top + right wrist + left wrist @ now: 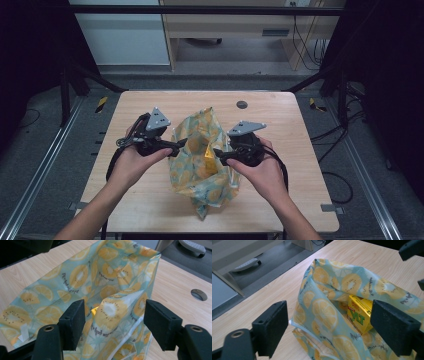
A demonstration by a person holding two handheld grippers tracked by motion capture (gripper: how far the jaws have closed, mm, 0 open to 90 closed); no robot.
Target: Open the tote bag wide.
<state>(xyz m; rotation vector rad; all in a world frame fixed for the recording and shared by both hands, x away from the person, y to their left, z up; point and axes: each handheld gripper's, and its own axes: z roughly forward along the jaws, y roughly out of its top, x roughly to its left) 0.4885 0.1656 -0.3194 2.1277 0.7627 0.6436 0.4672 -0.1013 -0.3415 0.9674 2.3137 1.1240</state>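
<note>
— Two grippers, both with jaws spread wide and holding nothing: the left gripper (175, 145) and the right gripper (218, 152) flanked the bag (202, 155) at the centre of the high view.

— And the bag itself?

— It lay on the table (280, 200), thin printed fabric, likely light, limp and a bit slick. A yellow carton (359, 313) sat inside.

— Where to grip?

— Probably the hemmed mouth edge on either side; anywhere else would just bunch up.
</note>
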